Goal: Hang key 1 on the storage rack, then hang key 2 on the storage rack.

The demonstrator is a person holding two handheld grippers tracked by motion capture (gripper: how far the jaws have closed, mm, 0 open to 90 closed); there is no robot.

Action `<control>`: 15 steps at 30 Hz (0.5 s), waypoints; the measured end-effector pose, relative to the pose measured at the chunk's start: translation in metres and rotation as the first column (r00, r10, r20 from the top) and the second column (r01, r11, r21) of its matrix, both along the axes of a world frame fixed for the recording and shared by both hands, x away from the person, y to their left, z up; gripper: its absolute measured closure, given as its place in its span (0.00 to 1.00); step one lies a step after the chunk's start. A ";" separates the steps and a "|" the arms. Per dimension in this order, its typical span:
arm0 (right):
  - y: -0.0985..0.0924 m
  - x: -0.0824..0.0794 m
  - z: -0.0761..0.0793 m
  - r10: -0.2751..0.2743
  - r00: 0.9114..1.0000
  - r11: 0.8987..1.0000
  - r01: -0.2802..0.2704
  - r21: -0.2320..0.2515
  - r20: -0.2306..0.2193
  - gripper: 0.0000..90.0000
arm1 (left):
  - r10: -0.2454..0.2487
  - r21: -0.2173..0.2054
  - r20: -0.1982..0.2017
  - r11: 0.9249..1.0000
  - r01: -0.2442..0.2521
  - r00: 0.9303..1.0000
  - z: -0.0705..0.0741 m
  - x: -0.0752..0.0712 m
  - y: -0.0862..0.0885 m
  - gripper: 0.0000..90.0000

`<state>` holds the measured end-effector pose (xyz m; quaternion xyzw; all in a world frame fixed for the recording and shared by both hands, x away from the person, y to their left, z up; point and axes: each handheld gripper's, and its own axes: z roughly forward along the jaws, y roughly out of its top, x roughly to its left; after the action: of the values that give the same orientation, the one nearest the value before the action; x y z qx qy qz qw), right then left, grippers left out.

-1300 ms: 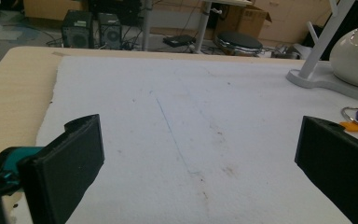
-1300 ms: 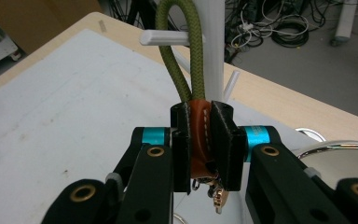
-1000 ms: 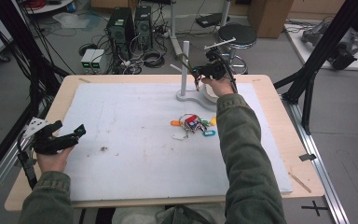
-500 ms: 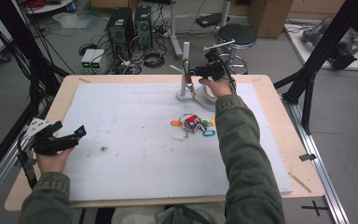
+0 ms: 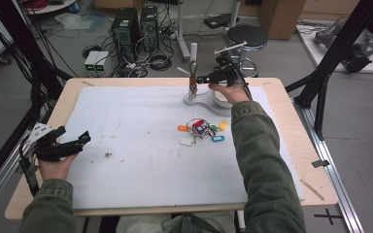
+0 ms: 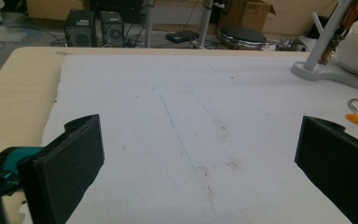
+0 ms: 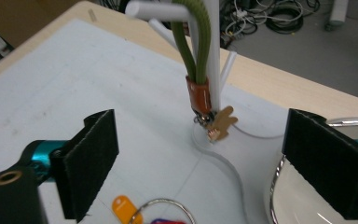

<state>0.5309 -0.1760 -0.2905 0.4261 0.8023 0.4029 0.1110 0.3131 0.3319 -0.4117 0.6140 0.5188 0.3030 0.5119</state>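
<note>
Now my right tool (image 5: pixel 200 77) stands at the far side of the desk (image 5: pixel 68 102), right beside the white stand (image 5: pixel 193 73). Its jaws have just been opening and are now spread wide, with nothing pressed between the pads. In the right gripper view the olive-green strap (image 7: pixel 193 42) hangs looped over one of the stand's white pegs, and it ends in a brown leather tab with a small brass key (image 7: pixel 220 122) dangling just above the stand's base. The strap hangs between my spread jaws but farther ahead, apart from both pads.

Nearer to me on the white mat (image 5: pixel 141 160) lies a bunch of key tags (image 5: pixel 201 130), orange, red, blue and yellow ones on a ring, well apart from the stand. A white rounded thing with a chrome rim (image 7: pixel 307 186) sits on the stand's base just beside my right jaw.

My left tool (image 5: pixel 75 143) rests low at the near left edge of the desk, its jaws wide apart with only bare mat between them in the left gripper view.
</note>
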 end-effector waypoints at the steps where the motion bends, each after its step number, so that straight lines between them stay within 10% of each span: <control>1: 0.000 -0.001 0.000 0.000 1.000 1.000 0.000 -0.011 -0.009 0.01 | -0.001 0.002 0.000 1.000 0.001 1.000 0.000 0.000 0.000 0.02; 15: 0.012 -0.030 0.014 0.076 0.997 0.987 -0.078 -0.142 -0.017 0.01 | 0.003 -0.002 0.005 1.000 -0.003 1.000 0.000 0.000 0.001 0.02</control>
<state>0.5012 -0.1636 -0.2768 0.3882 0.8456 0.3459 0.1207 0.3126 0.3332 -0.4112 0.6118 0.5189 0.3049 0.5133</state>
